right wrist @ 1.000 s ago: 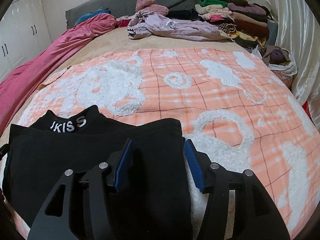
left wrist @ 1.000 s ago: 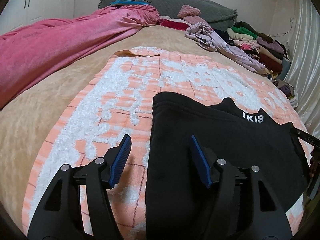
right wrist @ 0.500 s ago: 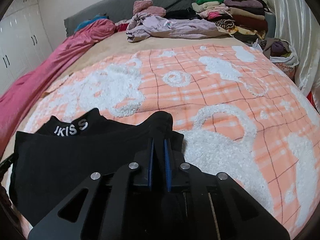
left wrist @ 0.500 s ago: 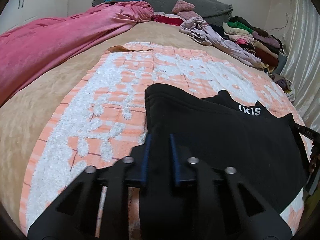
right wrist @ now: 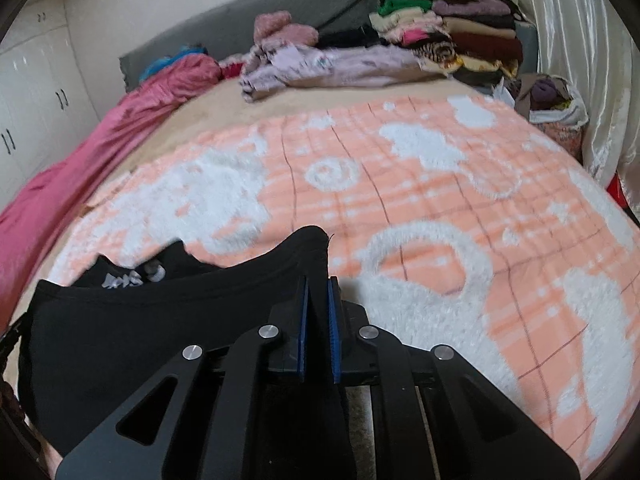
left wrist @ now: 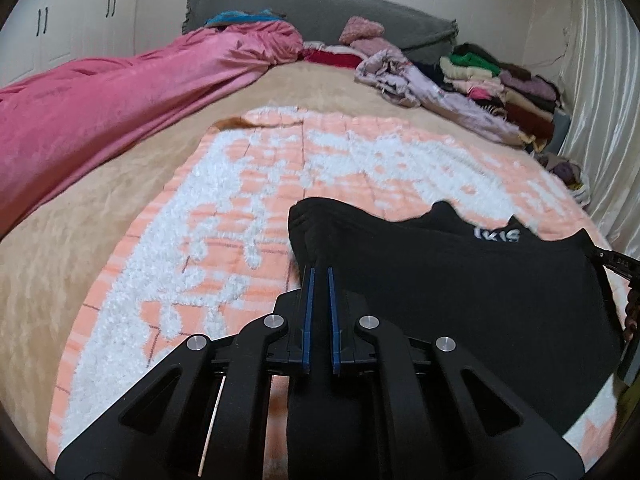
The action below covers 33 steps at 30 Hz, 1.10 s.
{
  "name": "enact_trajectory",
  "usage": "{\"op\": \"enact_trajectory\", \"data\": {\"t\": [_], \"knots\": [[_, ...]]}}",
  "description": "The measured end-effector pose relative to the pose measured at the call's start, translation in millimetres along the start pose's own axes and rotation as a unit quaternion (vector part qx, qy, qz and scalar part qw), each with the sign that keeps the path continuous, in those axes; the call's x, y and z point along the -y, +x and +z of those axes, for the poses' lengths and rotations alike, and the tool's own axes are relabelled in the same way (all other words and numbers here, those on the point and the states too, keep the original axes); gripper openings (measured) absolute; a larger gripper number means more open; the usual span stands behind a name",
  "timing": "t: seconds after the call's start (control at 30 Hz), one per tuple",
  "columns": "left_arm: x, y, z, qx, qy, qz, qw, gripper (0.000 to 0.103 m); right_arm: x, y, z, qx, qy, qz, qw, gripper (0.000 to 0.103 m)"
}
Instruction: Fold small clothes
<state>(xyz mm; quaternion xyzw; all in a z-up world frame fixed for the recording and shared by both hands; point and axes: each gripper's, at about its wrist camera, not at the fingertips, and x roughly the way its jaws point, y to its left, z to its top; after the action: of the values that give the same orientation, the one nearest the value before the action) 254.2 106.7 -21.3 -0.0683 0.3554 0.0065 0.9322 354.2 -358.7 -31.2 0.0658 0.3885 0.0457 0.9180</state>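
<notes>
A small black garment [left wrist: 460,280] with white letters on its waistband lies on an orange and white blanket [left wrist: 248,208] on the bed. My left gripper [left wrist: 319,272] is shut on the garment's left edge. My right gripper [right wrist: 318,282] is shut on the garment's right edge [right wrist: 308,248], and that corner stands lifted off the blanket. The rest of the garment [right wrist: 140,328] hangs between the two grippers. The right gripper's tip shows at the right rim of the left wrist view [left wrist: 616,260].
A pink quilt [left wrist: 120,92] lies along the left side of the bed. A lilac garment [right wrist: 340,66] and a stack of folded clothes [right wrist: 448,36] sit at the head of the bed. A bag of clothes [right wrist: 552,108] and a curtain [right wrist: 592,60] are on the right.
Both grippers went from open to shut on the black garment's side edges. They have lifted the edges, and the garment now bunches up off the blanket.
</notes>
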Motion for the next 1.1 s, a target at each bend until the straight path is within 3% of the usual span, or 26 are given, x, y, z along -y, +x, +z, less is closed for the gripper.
{"op": "enact_trajectory", "data": {"t": [0.27, 0.53, 1.1], "knots": [[-4.9, 10.0, -4.9, -0.017, -0.004, 0.005, 0.9998, 0.004, -3.8, 13.1, -8.2, -0.017, -0.011, -0.032, 0.999, 0.012], [-8.7, 6.9, -5.4, -0.017, -0.011, 0.008, 0.9998, 0.010, -3.7, 2.6, -11.5, -0.009, -0.004, -0.042, 0.999, 0.033], [-18.3, -11.7, -6.8, -0.009, -0.028, 0.014, 0.9995, 0.033, -15.5, -48.8, -33.0, 0.023, -0.009, -0.018, 1.000, 0.051]]}}
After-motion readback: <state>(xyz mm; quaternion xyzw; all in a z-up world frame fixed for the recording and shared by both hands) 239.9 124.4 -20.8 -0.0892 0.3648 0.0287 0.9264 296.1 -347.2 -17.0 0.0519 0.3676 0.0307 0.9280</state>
